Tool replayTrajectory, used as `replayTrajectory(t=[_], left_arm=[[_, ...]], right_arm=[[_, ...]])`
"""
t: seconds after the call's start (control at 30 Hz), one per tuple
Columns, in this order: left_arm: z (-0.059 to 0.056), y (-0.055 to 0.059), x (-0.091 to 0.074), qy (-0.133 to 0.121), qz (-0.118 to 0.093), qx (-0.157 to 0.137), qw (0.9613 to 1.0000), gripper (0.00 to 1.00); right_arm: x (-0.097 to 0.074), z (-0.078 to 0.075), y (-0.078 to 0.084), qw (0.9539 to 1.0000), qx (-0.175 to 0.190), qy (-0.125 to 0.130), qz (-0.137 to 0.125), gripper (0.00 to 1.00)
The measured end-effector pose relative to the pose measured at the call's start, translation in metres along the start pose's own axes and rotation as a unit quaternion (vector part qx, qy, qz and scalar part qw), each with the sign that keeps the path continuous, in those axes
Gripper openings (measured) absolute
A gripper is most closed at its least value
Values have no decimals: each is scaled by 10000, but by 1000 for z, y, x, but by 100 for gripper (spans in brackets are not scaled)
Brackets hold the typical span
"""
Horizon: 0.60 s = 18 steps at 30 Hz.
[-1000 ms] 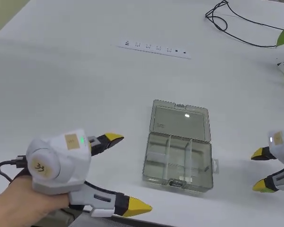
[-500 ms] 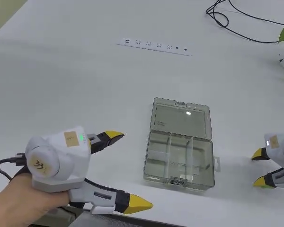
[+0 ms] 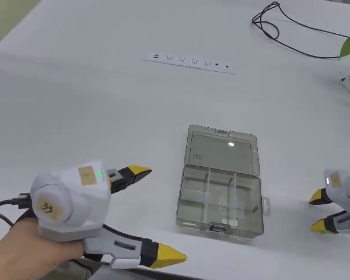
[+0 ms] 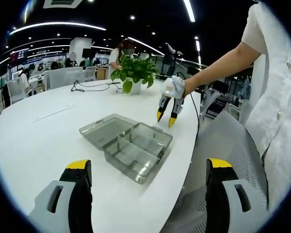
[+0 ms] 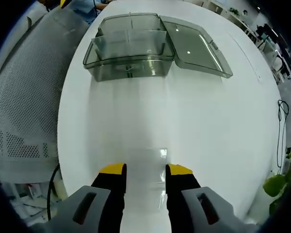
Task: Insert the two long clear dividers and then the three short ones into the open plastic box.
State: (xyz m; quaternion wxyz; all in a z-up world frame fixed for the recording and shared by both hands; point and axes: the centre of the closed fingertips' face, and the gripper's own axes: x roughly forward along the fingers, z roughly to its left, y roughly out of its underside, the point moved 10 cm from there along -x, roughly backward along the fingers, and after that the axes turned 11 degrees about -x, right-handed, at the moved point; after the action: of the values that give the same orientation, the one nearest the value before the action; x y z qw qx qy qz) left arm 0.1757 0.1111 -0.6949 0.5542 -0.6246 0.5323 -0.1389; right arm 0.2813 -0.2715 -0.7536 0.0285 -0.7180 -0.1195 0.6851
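Since half a second ago the tips of my right claw (image 3: 318,212) have drawn closer together. The clear plastic box (image 3: 192,219) and my left claw (image 3: 154,213) hold their places, and the small shift of the picture is my head's.

Left claw: jaws spread wide, nothing between them, hovering at the near left, well apart from the box.

Right claw: at the near right, a narrow gap left between the tips. In the right gripper view a faint clear rectangle shows in that gap. I cannot tell whether it is a divider or whether the jaws grip it.

Box: lid flat open toward the far side, partitions visible inside, between the two claws near the table's near edge.

Surface: white table (image 3: 93,105), with a white power strip (image 3: 189,60) and a black cable (image 3: 286,29) far off.

Room: office with ceiling strip lights and a potted plant (image 4: 133,73).
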Motion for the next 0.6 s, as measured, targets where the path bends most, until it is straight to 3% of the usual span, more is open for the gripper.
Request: replayTrajectory(t=[0.3,0.5,0.6], left_arm=[[-1,-3,-3,10,10,74,10000,100],[-2,-9,-3,25,-14,151,9999,100],[-2,-14,-3,43,-55,164,9998,100]], right_arm=[[-18,4,-11,9987,204,340,-310,33],[-46,6,-29,9951,243,747,-592,33],[-65,10,-46,9920,218,987,-752,32]])
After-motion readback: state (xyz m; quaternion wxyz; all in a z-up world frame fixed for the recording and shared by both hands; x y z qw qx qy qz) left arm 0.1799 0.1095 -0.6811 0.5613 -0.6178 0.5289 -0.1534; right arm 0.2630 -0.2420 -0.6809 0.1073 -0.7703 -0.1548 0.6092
